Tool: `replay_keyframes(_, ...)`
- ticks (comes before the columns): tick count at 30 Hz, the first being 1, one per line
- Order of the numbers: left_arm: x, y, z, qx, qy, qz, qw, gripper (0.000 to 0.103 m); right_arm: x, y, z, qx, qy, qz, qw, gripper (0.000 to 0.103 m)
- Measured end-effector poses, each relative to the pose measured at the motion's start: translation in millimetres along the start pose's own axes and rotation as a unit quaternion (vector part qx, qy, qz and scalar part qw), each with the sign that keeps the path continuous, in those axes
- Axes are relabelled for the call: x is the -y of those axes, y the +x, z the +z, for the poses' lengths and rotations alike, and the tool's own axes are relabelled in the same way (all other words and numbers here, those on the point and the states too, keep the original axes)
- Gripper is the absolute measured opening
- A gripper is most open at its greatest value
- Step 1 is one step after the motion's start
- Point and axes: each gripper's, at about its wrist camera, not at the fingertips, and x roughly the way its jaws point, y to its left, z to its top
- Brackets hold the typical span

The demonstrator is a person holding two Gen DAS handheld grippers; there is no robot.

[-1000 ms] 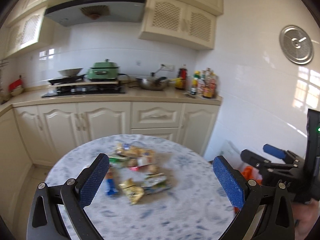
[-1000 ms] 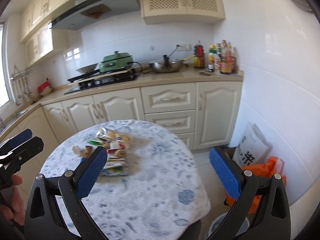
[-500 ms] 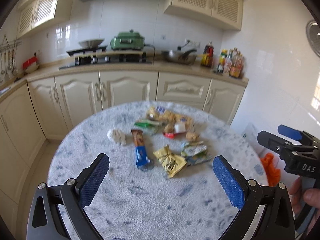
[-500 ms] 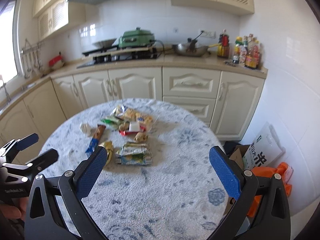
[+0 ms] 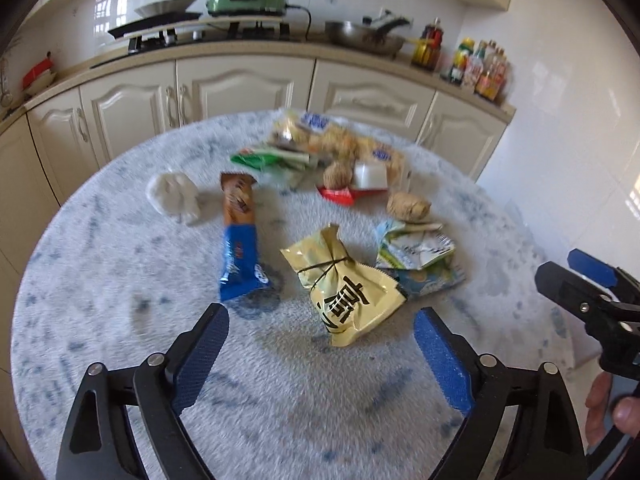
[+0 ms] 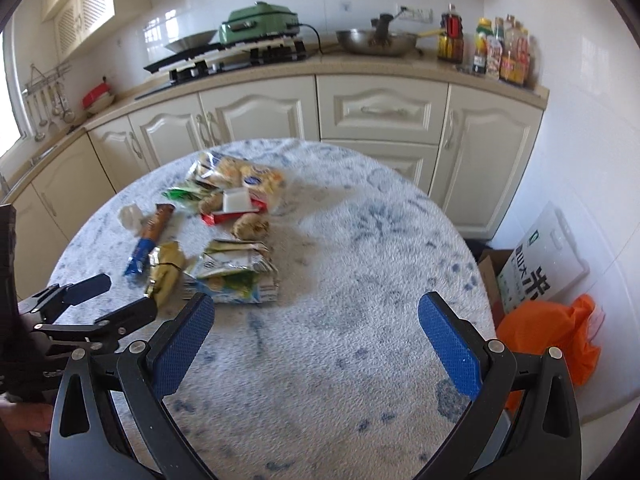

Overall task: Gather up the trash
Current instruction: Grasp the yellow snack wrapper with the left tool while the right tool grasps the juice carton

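Both grippers have come down toward the round desk with its blue-and-white mottled cover, and the litter now fills far more of each view than a second ago, when the cupboards and the extractor hood took up the upper half. The left gripper hangs just short of the crumpled pale-yellow foil packet with black lettering; its jaws have just been closing a little yet stand wide apart, with only bare cover between them and the packet's near corner just ahead. That reads as the start of a first pick, with nothing collected yet.

The right gripper is also wide open and empty, over clear cover to the right of the heap, close to the flattened green-and-white wrappers.

All the trash lies on the far-left part of the desk:
- a long brown-and-blue snack-bar wrapper, just left of the yellow packet
- a crumpled white tissue ball, further left
- a clear bag of biscuits at the back, with a small white cup on a red wrapper in front of it

Compared with the earlier frames, the pieces themselves appear unmoved; only the viewpoints have dropped, tilted down and drawn nearer. An orange plastic bag sits on the floor to the right, a likely destination.
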Motion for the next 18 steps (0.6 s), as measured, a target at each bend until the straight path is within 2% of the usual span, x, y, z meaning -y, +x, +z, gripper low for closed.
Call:
replay_keyframes(3, 0, 20, 7, -0.009, 0.005, 0.01, 0.9999, 0.082, 2, 11, 0, -0.009, 0.004, 0.005, 1.0, 0.103)
replay_keyframes(7, -8, 36, 28, -0.009, 0.003, 0.002, 1.0, 0.063, 1, 26, -1, -0.022, 0.006, 0.011, 1.0, 0.103)
replay_keyframes(14, -23, 47, 33, -0.003, 0.008, -0.01, 0.9999, 0.052, -3, 36, 0, -0.032, 0.004, 0.017, 0.999, 0.103)
replay_keyframes(16, -26, 46, 32, -0.003, 0.012, -0.018, 0.9998, 0.043, -5, 39, 2, -0.034, 0.002, 0.019, 0.999, 0.103)
replay_keyframes(17, -26, 48, 33, -0.005, 0.016, -0.028, 0.9995, 0.029, -7, 41, 3, -0.035, 0.002, 0.02, 0.999, 0.103)
replay_keyframes(18, -26, 46, 31, -0.006, 0.023, -0.031, 0.9992, 0.029, -10, 42, 3, -0.036, -0.001, 0.022, 0.999, 0.103)
